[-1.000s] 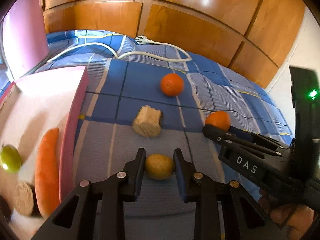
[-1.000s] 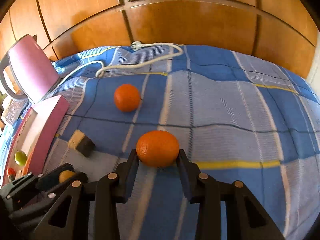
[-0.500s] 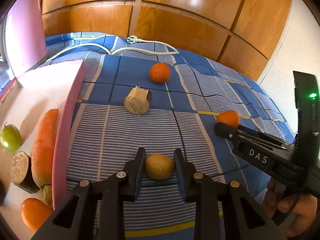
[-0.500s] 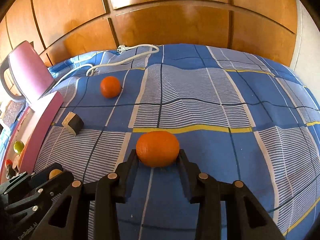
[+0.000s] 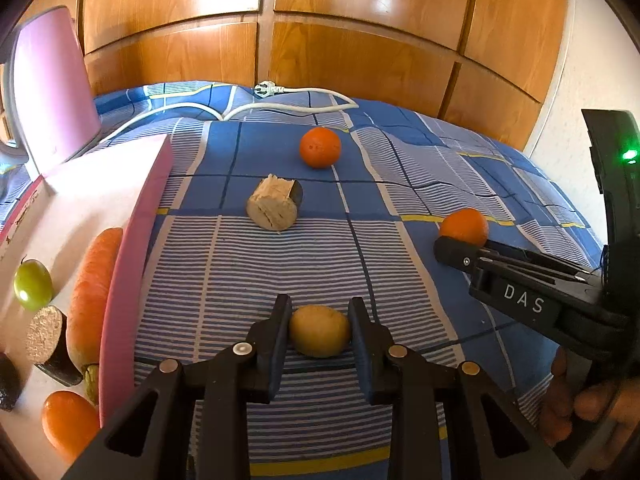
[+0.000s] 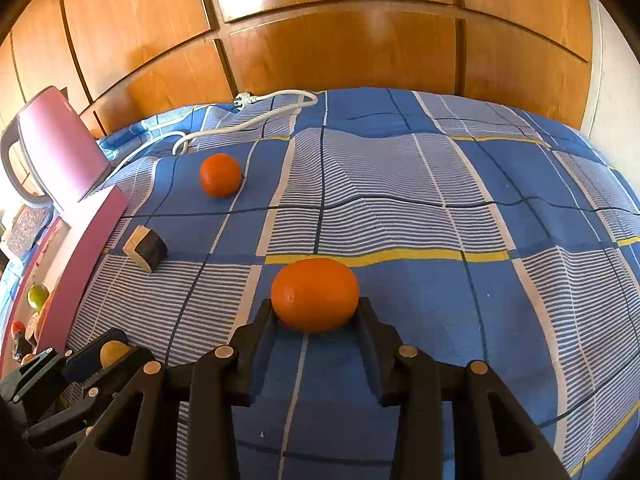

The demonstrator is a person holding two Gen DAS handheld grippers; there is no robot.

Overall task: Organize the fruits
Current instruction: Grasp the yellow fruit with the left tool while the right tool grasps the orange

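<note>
My left gripper (image 5: 319, 318) is shut on a small yellow-brown fruit (image 5: 320, 336), low over the striped blue bedspread (image 5: 248, 280). My right gripper (image 6: 315, 309) is shut on an orange (image 6: 315, 294); from the left wrist it shows at the right, gripper (image 5: 460, 248) with the orange (image 5: 466, 222) at its tip. The right wrist view has the left gripper (image 6: 100, 356) at lower left. A loose orange (image 5: 320, 153) (image 6: 220, 175) lies farther back. A pink box (image 5: 128, 264) at the left holds a carrot (image 5: 94, 292), a green fruit (image 5: 33, 290) and an orange fruit (image 5: 68, 424).
A cut, dark-skinned chunk (image 5: 274, 208) (image 6: 145, 253) lies between the box and the loose orange. A pink kettle (image 5: 52, 92) stands behind the box. A white cable with a plug (image 5: 300, 94) runs along the far edge below wooden doors (image 5: 360, 40).
Both grippers drew back toward the near side with their fruits, so the loose orange and the cut chunk now sit farther ahead. Both grips are unchanged.
</note>
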